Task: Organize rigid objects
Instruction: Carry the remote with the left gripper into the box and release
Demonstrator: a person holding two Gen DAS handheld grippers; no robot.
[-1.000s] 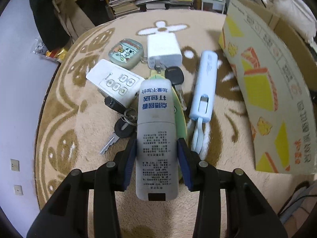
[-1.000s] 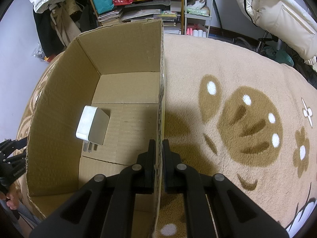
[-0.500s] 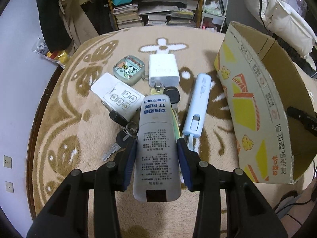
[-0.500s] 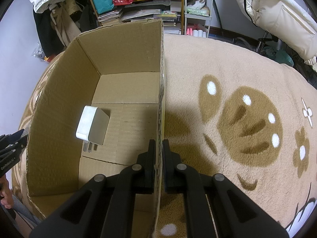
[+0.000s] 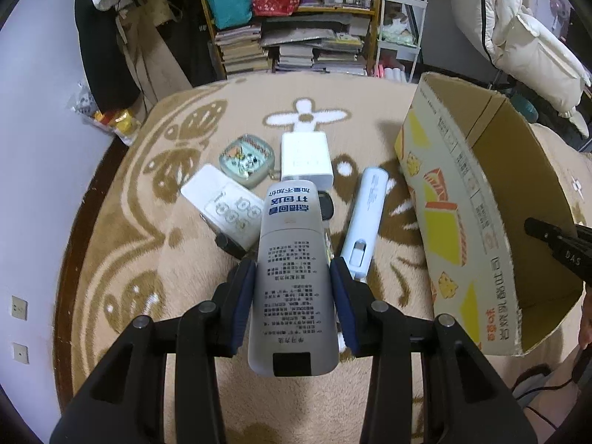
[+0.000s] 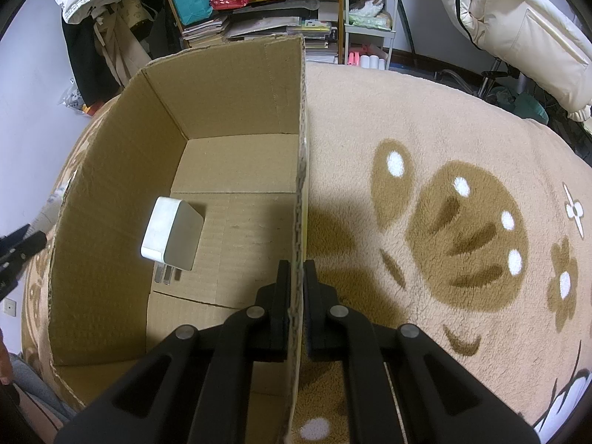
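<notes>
Left gripper (image 5: 292, 292): squeezes a smooth grey tube (image 5: 292, 277), lifted over the fuzzy rug (image 5: 122, 259).
Right gripper (image 6: 296, 288): pinches the cardboard box (image 6: 236, 111) wall.

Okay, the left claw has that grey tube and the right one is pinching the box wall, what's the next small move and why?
Probably carry the grey tube, clamped in the left claw, rightward over the cardboard box. The right claw steadies its wall, and a white charger already lies inside.

Box (image 5: 477, 199) right of item cluster — charger (image 5: 305, 157) behind remote (image 5: 225, 205); plug adapter (image 6: 172, 235) inside box.
</notes>
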